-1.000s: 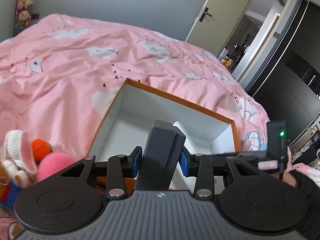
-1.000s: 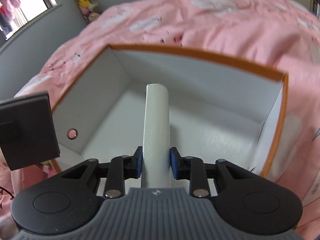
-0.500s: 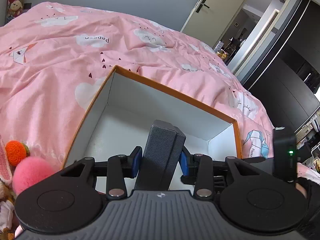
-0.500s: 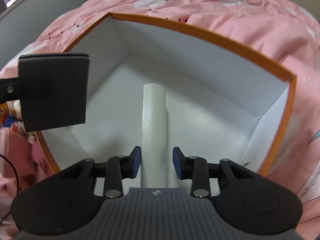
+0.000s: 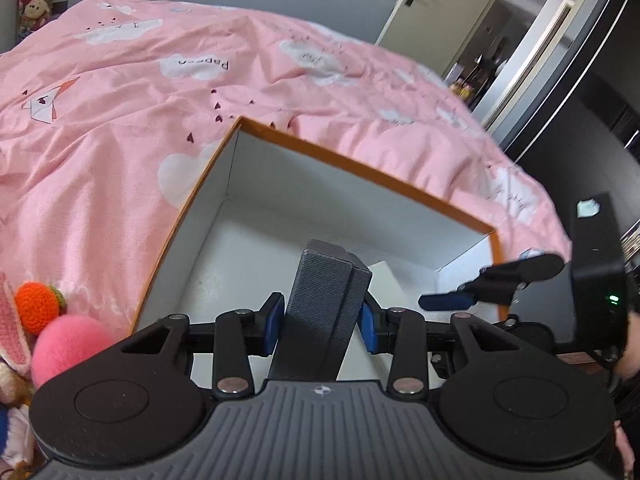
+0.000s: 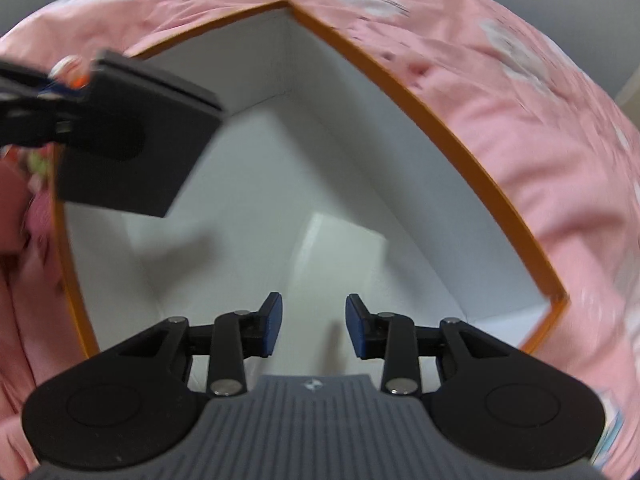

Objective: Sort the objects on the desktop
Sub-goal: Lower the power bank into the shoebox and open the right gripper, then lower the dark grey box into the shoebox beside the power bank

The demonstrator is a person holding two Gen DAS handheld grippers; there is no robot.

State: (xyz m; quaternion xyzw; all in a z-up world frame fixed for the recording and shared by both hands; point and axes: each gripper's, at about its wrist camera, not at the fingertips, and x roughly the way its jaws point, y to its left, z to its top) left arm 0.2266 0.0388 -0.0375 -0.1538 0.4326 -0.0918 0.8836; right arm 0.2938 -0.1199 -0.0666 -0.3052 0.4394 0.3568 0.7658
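Left wrist view: our left gripper [image 5: 323, 326] has its blue pads clamped on the sides of a dark grey textured rectangular case [image 5: 328, 304], jaws roughly half spread, case standing up between them and tipped slightly right. It hangs over the open white cardboard box with the orange rim [image 5: 360, 168], which sits on the pink cloud-print bedspread [image 5: 120, 120]. A flat white slab [image 5: 386, 280] lies on the box floor just behind the case. At right, one blue pad of our right gripper [image 5: 448, 301] pokes in over the box's near corner, nothing on it. Pink and orange knitted plush toys [image 5: 52, 320] lie outside the box on the left, not sorted yet.

Right wrist view: right gripper [image 6: 314, 330] points down into the box [image 6: 440, 128], jaws opening, nothing between them. The white slab [image 6: 340, 256] rests on the floor toward the corner, clear of both pads, so we read that drop as done. The grey case [image 6: 132, 140] shows upper left, gripped by the left jaws, above the box interior; frame is blurred there.

Step as we read it: right drop finished, left case is next in. Next move calls for lowering the case onto bare floor beside the slab, then releasing; right gripper should pull clear of the rim first so the two don't collide. After that, the toys.
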